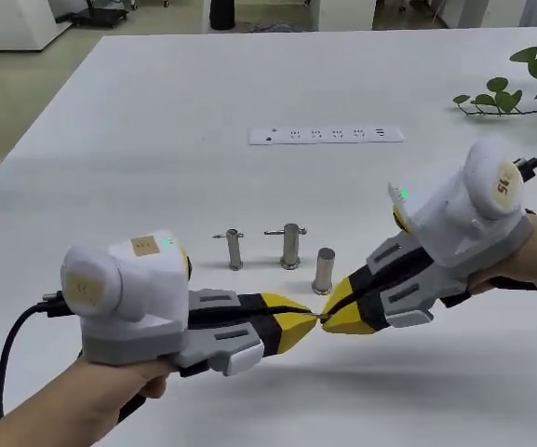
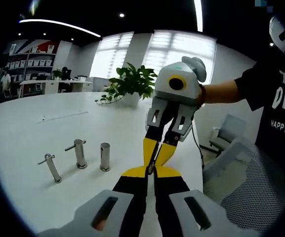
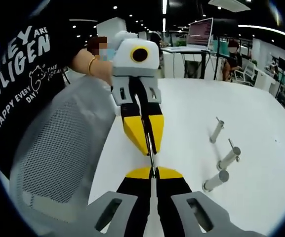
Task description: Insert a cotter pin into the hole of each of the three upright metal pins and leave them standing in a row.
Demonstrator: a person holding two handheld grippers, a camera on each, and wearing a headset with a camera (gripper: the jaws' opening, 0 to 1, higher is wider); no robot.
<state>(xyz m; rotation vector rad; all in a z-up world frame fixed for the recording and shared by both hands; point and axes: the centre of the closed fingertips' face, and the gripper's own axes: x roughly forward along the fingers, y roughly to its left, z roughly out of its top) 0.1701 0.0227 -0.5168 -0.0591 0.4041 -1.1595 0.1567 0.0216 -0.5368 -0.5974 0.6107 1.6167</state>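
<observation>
The left gripper (image 1: 313,321) and the right gripper (image 1: 326,315) meet tip to tip just above the white worktop (image 1: 156,140). Both pairs of yellow-tipped jaws are clenched. In the right gripper view a thin cotter pin (image 3: 152,162) runs along the seam where the two sets of tips touch, and each gripper appears to pinch one end of it. It is too slim to make out in the head view. A hand (image 1: 110,391) holds the left gripper from the lower left, and another hand (image 1: 529,261) holds the right gripper from the right.

Just behind the joined tips stands the nearest metal pin (image 1: 324,270), upright and bare, with nothing through its top. To its left the middle metal pin (image 1: 290,247) is upright, with a crosswise pin (image 1: 277,231) sticking out near its head. Further left the third metal pin (image 1: 234,250) is also upright, with its own crosswise pin (image 1: 226,235). The three stand in a loose row, near one another but not touching.

Well beyond them a white power strip (image 1: 326,135) lies flat on the worktop. Leafy green plant stems (image 1: 519,88) reach in at the far right edge.
</observation>
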